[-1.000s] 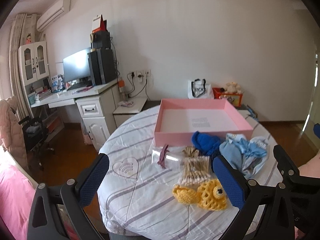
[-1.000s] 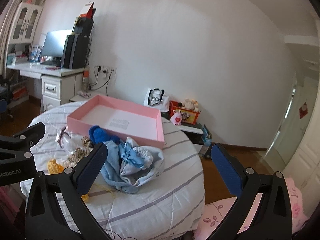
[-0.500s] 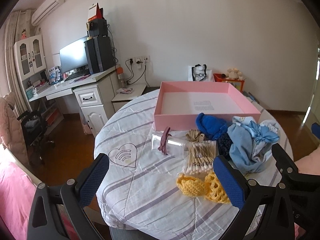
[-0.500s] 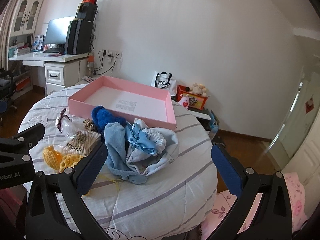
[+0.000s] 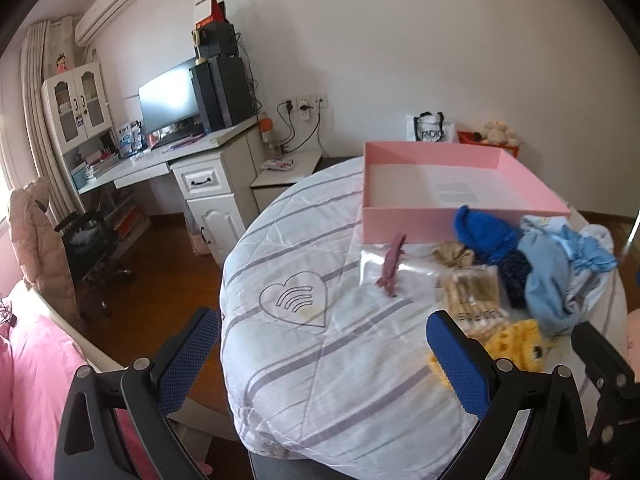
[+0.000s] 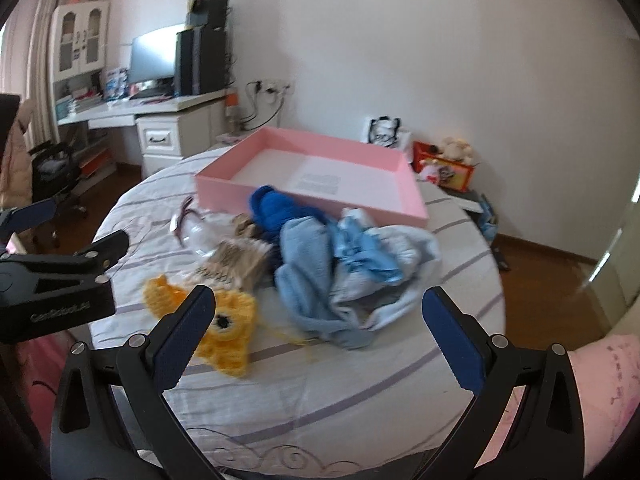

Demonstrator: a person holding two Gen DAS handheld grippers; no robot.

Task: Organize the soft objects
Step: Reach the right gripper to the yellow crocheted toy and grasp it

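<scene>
Left finger of the right hand-held gripper [image 6: 316, 336] hides part of yellow crochet toy [image 6: 232, 320]

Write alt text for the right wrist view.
Open right tool hovers over a light blue cloth pile on a striped round table, with a yellow crochet toy to its left and an empty pink tray behind.

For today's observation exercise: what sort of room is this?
Probably a bedroom or study at home: a desk with a monitor, an air conditioner on the wall, and pink bedding beside the table.
</scene>
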